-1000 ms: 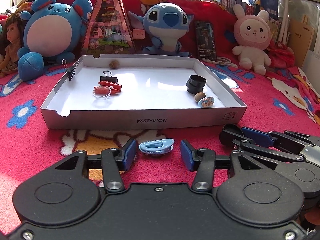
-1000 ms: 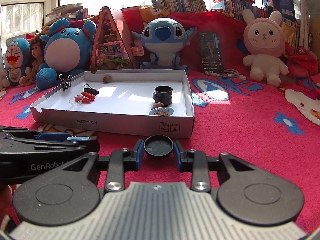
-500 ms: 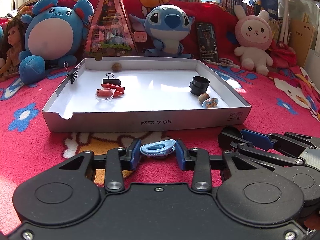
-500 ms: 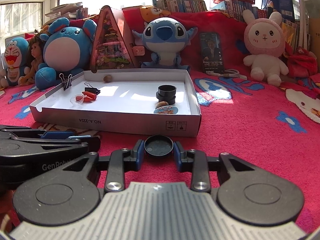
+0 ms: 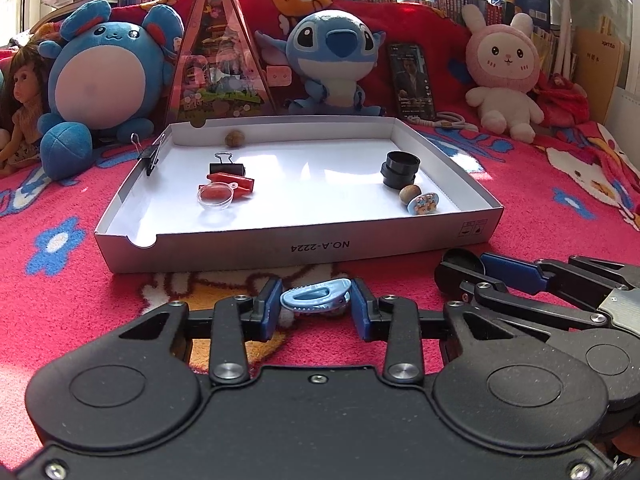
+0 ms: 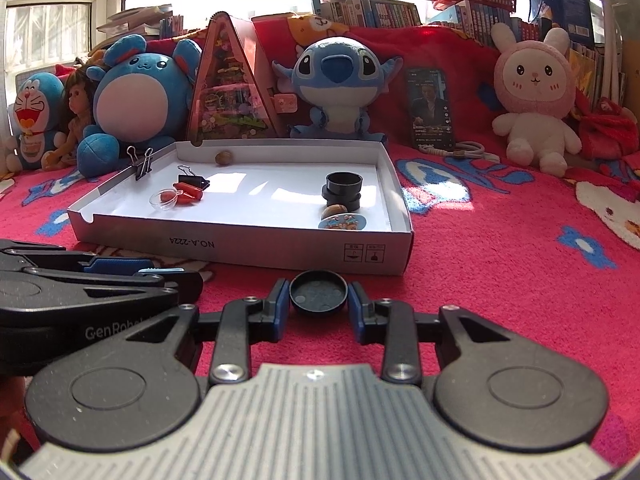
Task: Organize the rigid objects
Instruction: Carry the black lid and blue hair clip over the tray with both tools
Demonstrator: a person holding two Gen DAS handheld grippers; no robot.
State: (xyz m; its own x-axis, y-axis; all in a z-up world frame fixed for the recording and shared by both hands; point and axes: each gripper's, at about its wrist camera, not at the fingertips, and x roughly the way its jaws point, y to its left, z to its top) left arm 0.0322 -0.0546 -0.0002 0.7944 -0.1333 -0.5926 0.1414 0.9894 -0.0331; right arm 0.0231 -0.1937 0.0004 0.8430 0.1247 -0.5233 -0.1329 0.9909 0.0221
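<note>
The jaws of the left gripper (image 5: 316, 307) are clamped on a light blue hair clip (image 5: 316, 300), and the jaws of the right gripper (image 6: 318, 305) are clamped on a round black cap (image 6: 318, 293). Both things are just in front of the white box (image 5: 280, 249), on the red blanket (image 6: 500, 280), not yet inside it. In the box already lie binder clips, a red piece with a clear dish, two black rings, nuts and a small badge, so I judge most of the sorting is done and these two things are left. Compared with one second ago, the left jaws have closed on the clip, and the box appears a little farther away.
</note>
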